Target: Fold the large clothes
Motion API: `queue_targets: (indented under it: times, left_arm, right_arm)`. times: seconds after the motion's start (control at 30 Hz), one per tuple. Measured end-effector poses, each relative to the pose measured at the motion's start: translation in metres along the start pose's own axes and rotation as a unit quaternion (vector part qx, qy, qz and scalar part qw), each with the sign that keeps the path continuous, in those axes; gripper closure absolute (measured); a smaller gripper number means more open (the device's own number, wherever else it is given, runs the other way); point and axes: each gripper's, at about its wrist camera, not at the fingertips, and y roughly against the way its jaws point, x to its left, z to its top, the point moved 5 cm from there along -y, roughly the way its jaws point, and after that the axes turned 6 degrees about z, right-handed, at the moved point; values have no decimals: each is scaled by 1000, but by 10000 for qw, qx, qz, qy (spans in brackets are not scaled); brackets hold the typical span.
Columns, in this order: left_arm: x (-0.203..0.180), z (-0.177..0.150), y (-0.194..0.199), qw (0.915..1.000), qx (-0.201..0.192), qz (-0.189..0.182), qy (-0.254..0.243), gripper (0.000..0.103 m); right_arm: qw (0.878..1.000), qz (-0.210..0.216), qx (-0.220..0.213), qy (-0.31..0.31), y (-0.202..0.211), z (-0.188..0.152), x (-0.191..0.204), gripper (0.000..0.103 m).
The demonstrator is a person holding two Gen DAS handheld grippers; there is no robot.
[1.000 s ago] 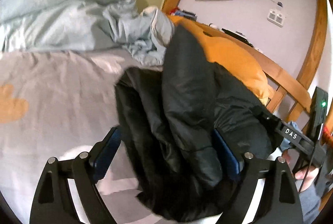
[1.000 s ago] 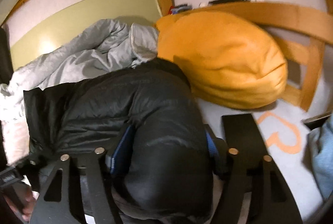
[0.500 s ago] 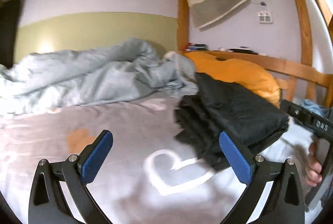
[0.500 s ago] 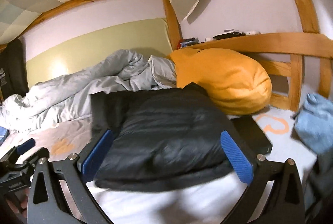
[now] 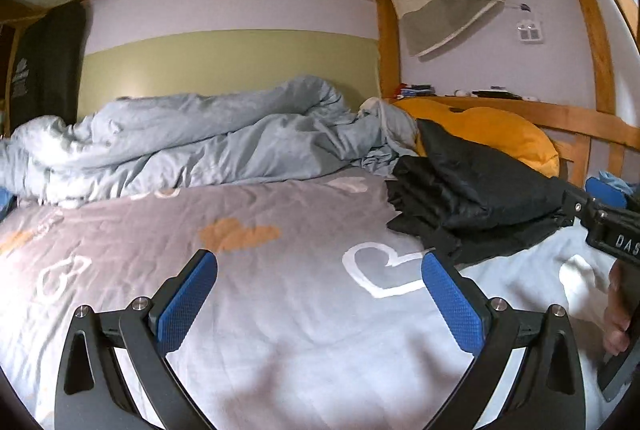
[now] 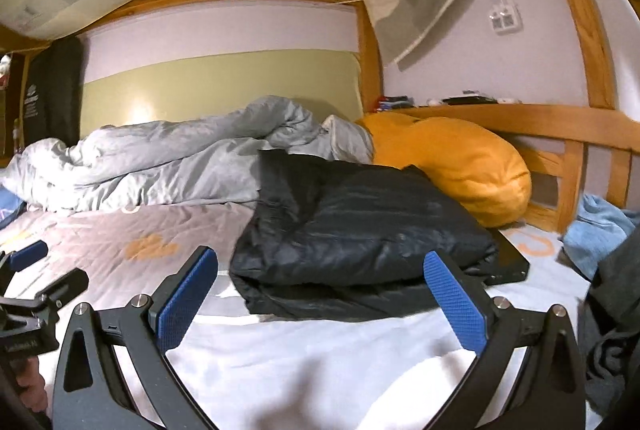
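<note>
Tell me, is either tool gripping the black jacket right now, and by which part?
Nothing is held. Left tool and right tool are both open, and the folded black jacket lies free on the bed.

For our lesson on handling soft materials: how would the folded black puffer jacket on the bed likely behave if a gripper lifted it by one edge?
The black puffer jacket would probably sag and unfold, since its layers lie loose and puffy. Its glossy shell suggests it may slip between the pads. It looks bulky yet likely light for its size. Both the left gripper and right gripper stand open, clear of it.

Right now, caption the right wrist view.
Open right gripper facing folded black puffer jacket on heart-print bedsheet.
</note>
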Motion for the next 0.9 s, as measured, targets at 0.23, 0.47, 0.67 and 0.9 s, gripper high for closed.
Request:
queue_targets:
  times: [0.23,0.47,0.67,0.9]
  left_arm:
    - [-3,-2,6,9997,-214,57,-43,0]
    - [2,-1,6,9998,-201,22,81,0]
    - [6,-2,6,9997,-179,57,150,0]
    - [11,-2,5,9996,-103,61,248,0]
  right_arm:
    - [9991,47,159,383,-15,-16,19,0]
    - [9980,-72,163,600,-16,-20,28,0]
    - [9982,-181,-36,563,-8,-18,25,0]
    - [9986,-184,-35,499,-9,-17,22,0]
